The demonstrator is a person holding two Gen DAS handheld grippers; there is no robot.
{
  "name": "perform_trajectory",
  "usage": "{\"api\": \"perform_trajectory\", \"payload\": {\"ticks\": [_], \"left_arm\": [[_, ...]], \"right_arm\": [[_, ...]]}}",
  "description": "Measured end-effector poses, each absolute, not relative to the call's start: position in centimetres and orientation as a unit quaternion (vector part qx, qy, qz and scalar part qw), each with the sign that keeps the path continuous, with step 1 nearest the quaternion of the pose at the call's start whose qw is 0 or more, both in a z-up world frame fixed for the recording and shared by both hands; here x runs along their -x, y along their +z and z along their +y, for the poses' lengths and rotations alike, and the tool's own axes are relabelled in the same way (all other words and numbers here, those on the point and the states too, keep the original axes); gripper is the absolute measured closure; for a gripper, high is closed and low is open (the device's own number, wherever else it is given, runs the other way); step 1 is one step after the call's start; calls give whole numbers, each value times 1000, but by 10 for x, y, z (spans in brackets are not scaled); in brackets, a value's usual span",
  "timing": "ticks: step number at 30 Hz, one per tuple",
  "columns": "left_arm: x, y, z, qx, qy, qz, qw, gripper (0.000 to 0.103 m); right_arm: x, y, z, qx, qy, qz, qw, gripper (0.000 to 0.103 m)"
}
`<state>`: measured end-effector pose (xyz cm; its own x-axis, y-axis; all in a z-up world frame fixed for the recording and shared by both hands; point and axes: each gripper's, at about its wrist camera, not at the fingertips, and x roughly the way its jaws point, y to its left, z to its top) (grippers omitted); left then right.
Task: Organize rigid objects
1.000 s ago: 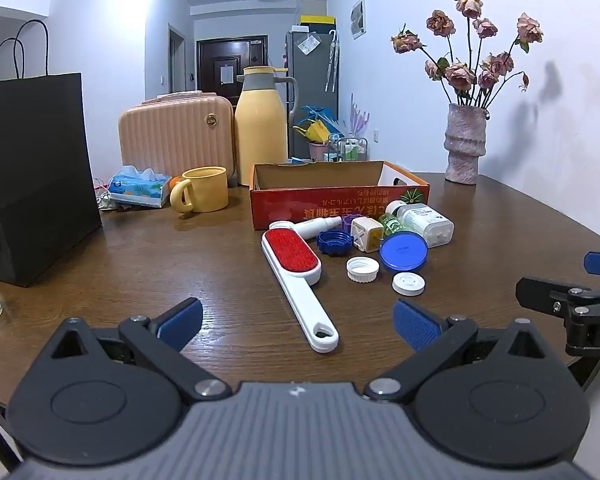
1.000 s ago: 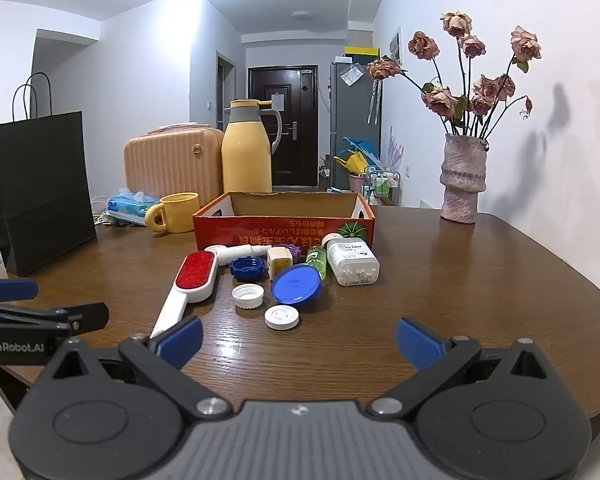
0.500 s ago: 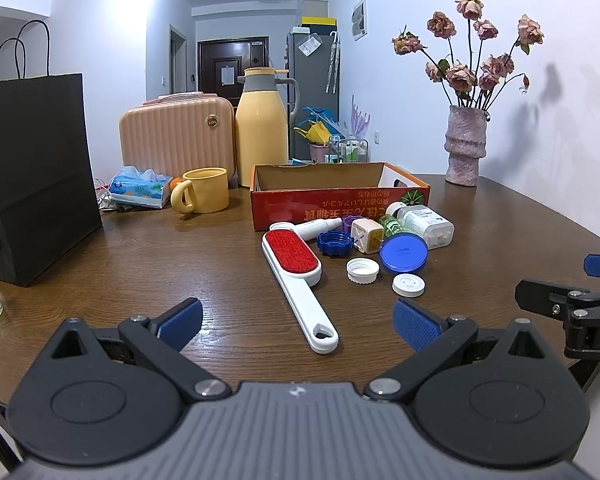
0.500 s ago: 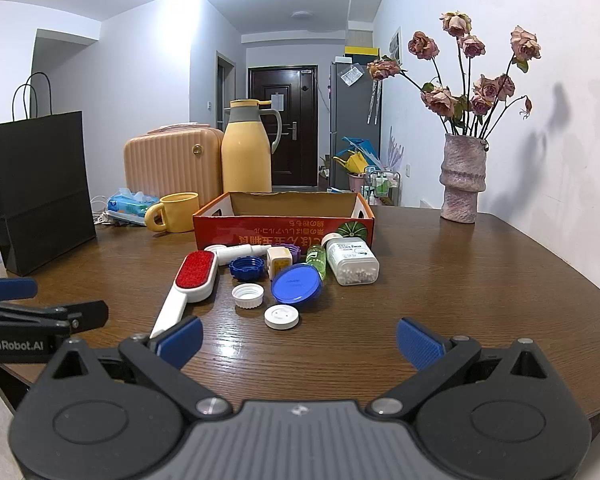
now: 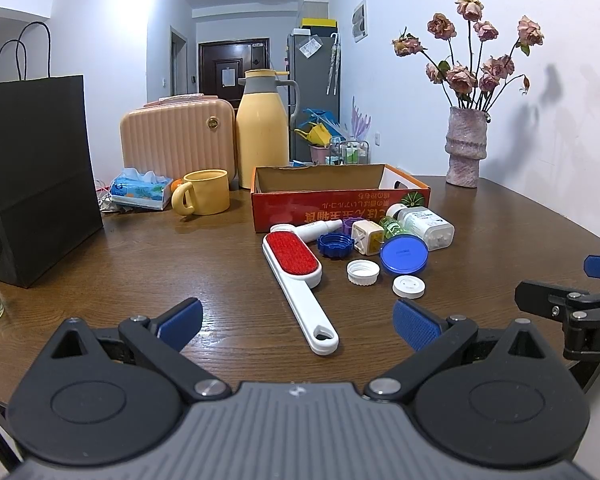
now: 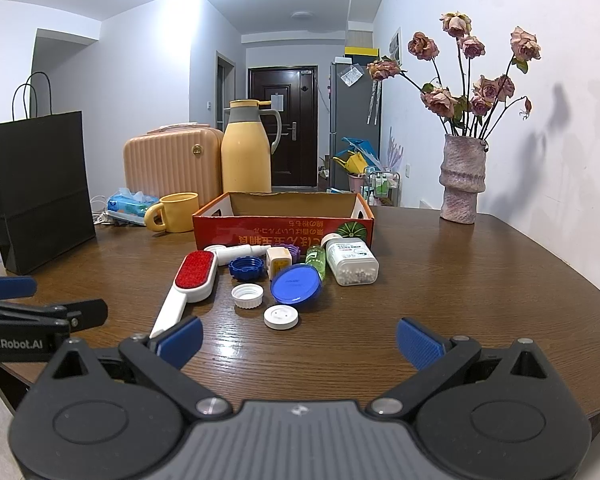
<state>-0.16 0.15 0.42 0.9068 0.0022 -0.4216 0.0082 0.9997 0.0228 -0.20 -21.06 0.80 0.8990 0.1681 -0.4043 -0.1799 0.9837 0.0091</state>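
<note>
Honestly, nothing's been grabbed yet: the left gripper point(image 5: 298, 317) and right gripper point(image 6: 299, 337) both hover low over the near edge of the table point(image 6: 480, 280) with their blue pads spread wide apart and nothing between them.

The stuff to sort is a little pile touching or just in front of the red cardboard box point(image 6: 284, 227), at about 12 o'clock from both grippers. The lint brush point(image 5: 296, 278) is the long one, red pad toward the box, white handle pointing back at roughly 6 o'clock. I'd guess it's light, stiff plastic, and the narrow handle is the easy place to pinch.

The blue lid point(image 6: 296, 284), white ribbed cap point(image 6: 247, 295) and flat white cap point(image 6: 281, 317) look light but low and slick, so they need an edge-to-edge grip and could skate on the wood. The white pill bottle point(image 6: 352, 266) lies on its side at 1 o'clock; it's rigid but may roll, so take it across the body.
</note>
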Motion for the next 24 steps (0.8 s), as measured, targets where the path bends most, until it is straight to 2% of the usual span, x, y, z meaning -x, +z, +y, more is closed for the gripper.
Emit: {"api": "perform_trajectory", "payload": {"ticks": [24], "left_arm": [[2, 9, 3, -12, -1, 213, 977, 0]], "right_arm": [[0, 8, -211, 15, 88, 206, 974, 0]]}}
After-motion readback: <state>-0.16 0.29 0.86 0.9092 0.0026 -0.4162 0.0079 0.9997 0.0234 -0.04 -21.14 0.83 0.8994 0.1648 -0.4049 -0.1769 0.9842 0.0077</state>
